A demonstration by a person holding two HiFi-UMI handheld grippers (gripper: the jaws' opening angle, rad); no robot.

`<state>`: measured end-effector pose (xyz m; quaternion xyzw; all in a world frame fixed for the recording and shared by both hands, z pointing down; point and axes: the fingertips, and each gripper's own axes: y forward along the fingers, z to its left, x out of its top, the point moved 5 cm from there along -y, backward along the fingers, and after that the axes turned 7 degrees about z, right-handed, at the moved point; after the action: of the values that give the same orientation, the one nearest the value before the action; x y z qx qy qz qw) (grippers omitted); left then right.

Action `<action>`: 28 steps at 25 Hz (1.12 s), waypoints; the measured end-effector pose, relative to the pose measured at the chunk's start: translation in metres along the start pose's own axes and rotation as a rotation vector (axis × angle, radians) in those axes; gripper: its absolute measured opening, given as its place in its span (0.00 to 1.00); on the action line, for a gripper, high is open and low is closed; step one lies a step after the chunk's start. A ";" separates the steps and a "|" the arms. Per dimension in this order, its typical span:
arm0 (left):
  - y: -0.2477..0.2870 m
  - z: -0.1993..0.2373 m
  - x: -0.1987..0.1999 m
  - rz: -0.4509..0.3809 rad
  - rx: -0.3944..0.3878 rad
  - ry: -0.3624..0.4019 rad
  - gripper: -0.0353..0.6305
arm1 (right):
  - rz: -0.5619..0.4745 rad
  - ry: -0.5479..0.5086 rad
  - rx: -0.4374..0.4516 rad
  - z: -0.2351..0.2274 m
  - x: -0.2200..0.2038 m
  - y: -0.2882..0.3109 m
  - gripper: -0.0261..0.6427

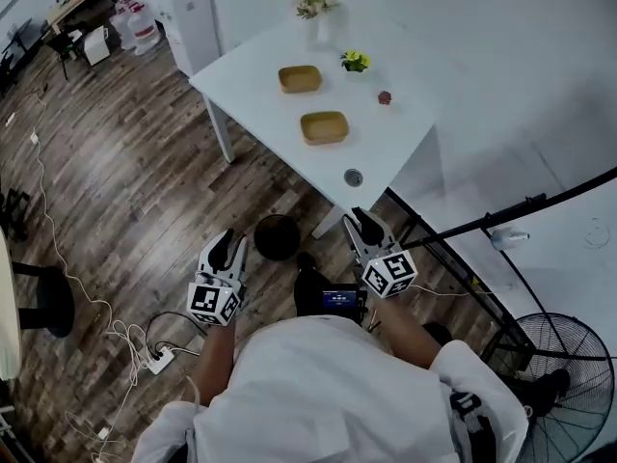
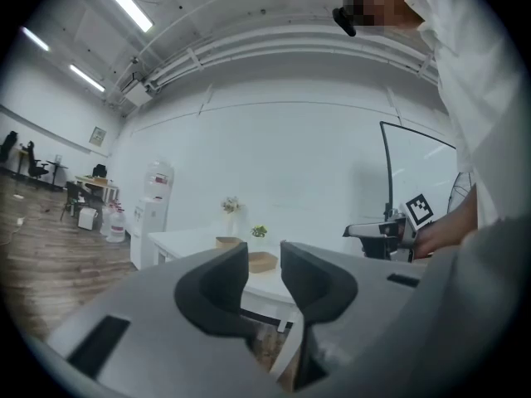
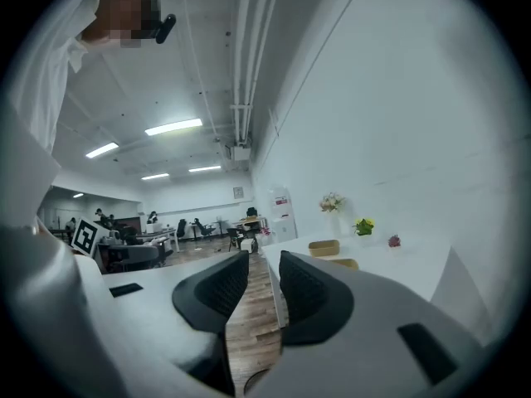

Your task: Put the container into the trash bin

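Probably approach step, nothing picked up yet. Ahead at 12 o'clock in head view, white table, well apart from both grippers. Dark round trash bin on the floor beside the table's near corner, between the two grippers and slightly ahead; inside too dark to read. At the bin's 9 o'clock left gripper, at its 3 o'clock right gripper, each with jaws narrowly apart, nothing between. Best to spread the jaws wider before reaching, pinch one rim wall, lift flat, carry back over the bin. Two tan trays on the table: nearer container at the bin's 12 o'clock, farther container at the nearer one's 11 o'clock, both apparently empty. No telling the intended one; easier to take the nearer.
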<state>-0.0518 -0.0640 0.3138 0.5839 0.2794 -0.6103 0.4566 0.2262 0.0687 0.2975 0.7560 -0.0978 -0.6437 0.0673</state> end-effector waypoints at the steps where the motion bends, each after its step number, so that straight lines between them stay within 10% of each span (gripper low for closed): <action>1: 0.011 0.006 0.002 -0.004 0.012 -0.003 0.24 | 0.005 -0.016 0.010 -0.012 0.005 0.012 0.24; 19: 0.173 0.089 0.063 0.007 0.227 -0.010 0.24 | 0.276 0.041 0.117 -0.254 0.035 0.231 0.34; 28: 0.171 0.118 0.038 0.046 0.348 -0.132 0.23 | 0.571 0.352 0.068 -0.329 -0.056 0.297 0.34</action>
<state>0.0489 -0.2486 0.3292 0.6188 0.1257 -0.6760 0.3798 0.5243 -0.2153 0.4721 0.7995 -0.3138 -0.4549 0.2354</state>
